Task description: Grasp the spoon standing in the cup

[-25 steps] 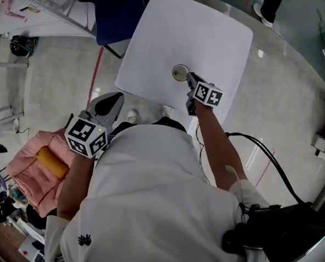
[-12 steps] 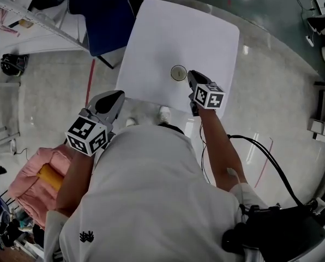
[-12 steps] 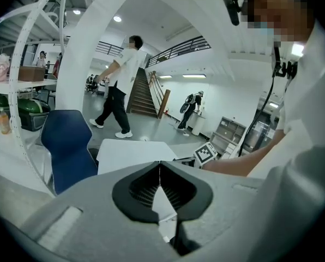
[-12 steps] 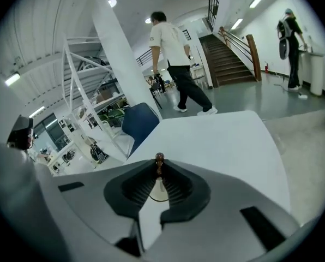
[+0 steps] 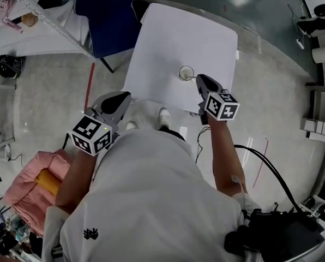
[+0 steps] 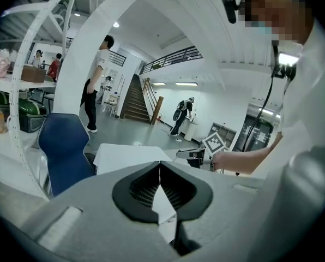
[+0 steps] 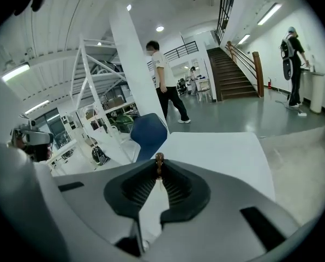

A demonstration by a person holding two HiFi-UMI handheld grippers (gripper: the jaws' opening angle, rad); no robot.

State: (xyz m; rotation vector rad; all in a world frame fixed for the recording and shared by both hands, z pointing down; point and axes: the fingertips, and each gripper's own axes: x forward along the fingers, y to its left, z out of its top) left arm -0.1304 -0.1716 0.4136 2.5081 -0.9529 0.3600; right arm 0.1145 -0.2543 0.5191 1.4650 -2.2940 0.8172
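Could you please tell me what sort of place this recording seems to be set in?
Probably an open indoor hall used as a workspace: a wide polished floor, a staircase leading to an upper level, and white metal shelving racks.

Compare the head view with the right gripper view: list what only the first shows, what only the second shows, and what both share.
Only the head view: the cup, the left tool and a pink bundle on the floor. Only the right gripper view: the spoon, its brown handle end pinched by the right tool, plus a staircase and a person walking. Both: the white table and the blue chair.
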